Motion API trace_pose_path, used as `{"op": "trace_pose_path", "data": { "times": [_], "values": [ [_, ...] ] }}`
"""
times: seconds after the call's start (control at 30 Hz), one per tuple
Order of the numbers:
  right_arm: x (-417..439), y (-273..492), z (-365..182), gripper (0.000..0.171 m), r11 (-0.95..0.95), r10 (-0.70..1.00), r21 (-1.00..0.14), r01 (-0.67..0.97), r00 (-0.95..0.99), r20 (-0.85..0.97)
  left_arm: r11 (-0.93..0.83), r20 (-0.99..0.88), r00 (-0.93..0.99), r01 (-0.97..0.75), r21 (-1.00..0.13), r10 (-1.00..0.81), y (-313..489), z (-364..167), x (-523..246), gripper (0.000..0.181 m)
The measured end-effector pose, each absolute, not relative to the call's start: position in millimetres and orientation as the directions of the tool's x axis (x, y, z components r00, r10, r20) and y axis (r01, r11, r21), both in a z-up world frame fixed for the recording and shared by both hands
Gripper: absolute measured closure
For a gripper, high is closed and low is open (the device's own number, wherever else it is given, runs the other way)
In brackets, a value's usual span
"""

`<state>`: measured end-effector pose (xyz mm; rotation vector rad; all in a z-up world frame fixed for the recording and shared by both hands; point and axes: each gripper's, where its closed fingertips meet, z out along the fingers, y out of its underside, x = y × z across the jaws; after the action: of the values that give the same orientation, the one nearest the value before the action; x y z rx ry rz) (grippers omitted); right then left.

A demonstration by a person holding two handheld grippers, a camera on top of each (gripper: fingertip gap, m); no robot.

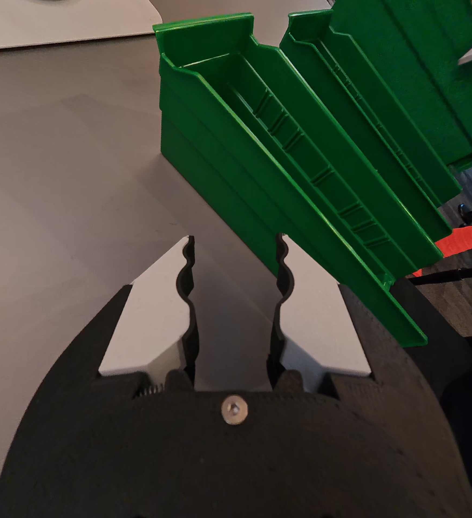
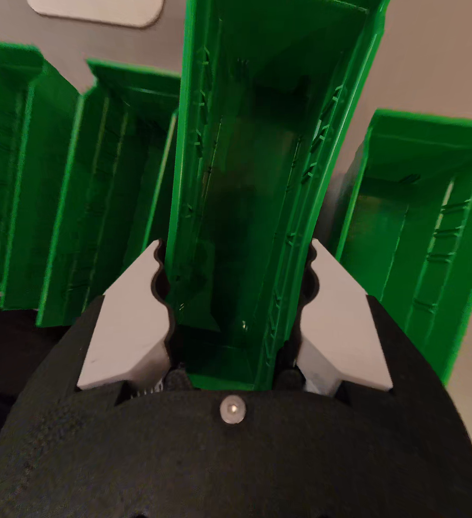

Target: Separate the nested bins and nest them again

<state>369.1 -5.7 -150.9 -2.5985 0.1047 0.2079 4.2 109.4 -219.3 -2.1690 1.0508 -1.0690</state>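
Note:
In the left wrist view a stack of nested green bins (image 1: 229, 145) stands on the grey table (image 1: 61, 168). A second green bin (image 1: 375, 117) stands to its right, and a third (image 1: 436, 70) shows at the top right. My left gripper (image 1: 235, 243) is open and empty, with its right fingertip (image 1: 282, 263) close against the stack's near side wall. My right gripper (image 2: 236, 248) is shut on a long green bin (image 2: 257, 140), one finger outside each side wall at its near end. It holds the bin above the table.
In the right wrist view two green bins (image 2: 18, 168) (image 2: 111, 182) stand left of the held one and another (image 2: 425, 224) stands to its right. A white mat (image 1: 61, 19) lies at the table's far side. The table edge and the floor (image 1: 453, 308) are on the right.

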Motion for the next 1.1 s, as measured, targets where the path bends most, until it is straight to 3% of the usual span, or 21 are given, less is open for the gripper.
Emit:
{"op": "trace_pose_path", "data": {
  "times": [0.13, 0.3, 0.53, 1.1],
  "values": [
    [389.6, -19.8, -99.1, 0.072, -0.825, -0.034, -0.558, -0.092, 0.993, -0.114, -0.582, 0.437, 0.397, -0.420, -0.696, -0.808, 109.9, -221.6, 2.7, 0.123],
    [443.2, -50.9, -67.4, 0.070, -0.854, -0.096, -0.516, -0.058, 0.994, 0.047, -0.588, 0.444, 0.394, -0.422, -0.691, -0.805, 109.8, -223.4, 3.0, 0.123],
    [473.7, -70.6, -110.2, 0.070, -0.903, -0.125, -0.421, -0.087, 0.990, 0.064, -0.589, 0.446, 0.390, -0.438, -0.680, -0.805, 106.4, -227.8, 4.9, 0.123],
    [474.1, -66.9, -189.5, 0.063, -0.931, -0.124, -0.350, -0.102, 0.991, 0.042, -0.593, 0.451, 0.388, -0.462, -0.659, -0.804, 102.6, -236.7, 4.7, 0.123]
  ]
}}
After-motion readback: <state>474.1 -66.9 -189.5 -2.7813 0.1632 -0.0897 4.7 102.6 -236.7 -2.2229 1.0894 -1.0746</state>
